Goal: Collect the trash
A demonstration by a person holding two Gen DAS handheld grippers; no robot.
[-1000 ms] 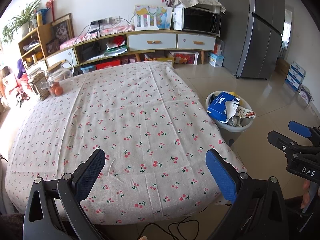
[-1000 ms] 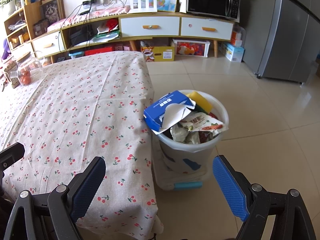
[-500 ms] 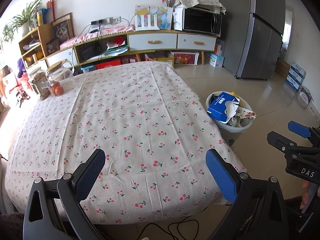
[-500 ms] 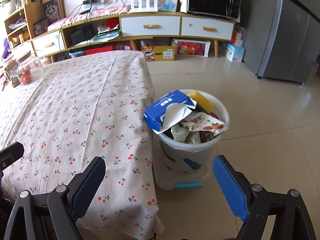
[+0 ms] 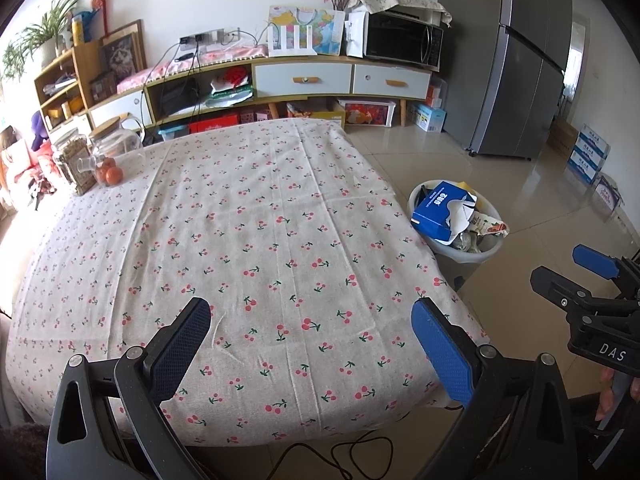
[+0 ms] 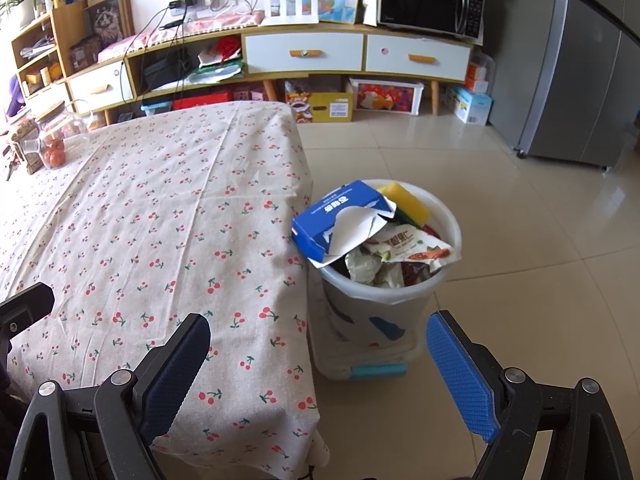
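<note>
A white trash bin [image 6: 384, 312] stands on the floor against the table's right edge, also seen as the bin [image 5: 460, 254] in the left wrist view. It is heaped with a torn blue tissue box [image 6: 340, 218], a yellow sponge [image 6: 406, 204] and snack wrappers [image 6: 412, 246]. My right gripper [image 6: 316, 364] hovers open in front of the bin and the table corner, nothing between its blue pads. My left gripper [image 5: 310, 344] hangs open over the near edge of the cherry-print tablecloth [image 5: 240, 240], holding nothing. The right gripper's fingers [image 5: 596, 268] show at the right of the left wrist view.
Glass jars and oranges [image 5: 108, 174] sit at the table's far left corner. A long sideboard [image 5: 304, 80] with a microwave [image 5: 404, 40] lines the back wall, a grey fridge [image 5: 524, 64] stands to the right, and boxes [image 5: 590, 156] rest on the tiled floor. Cables [image 5: 340, 456] trail under the table.
</note>
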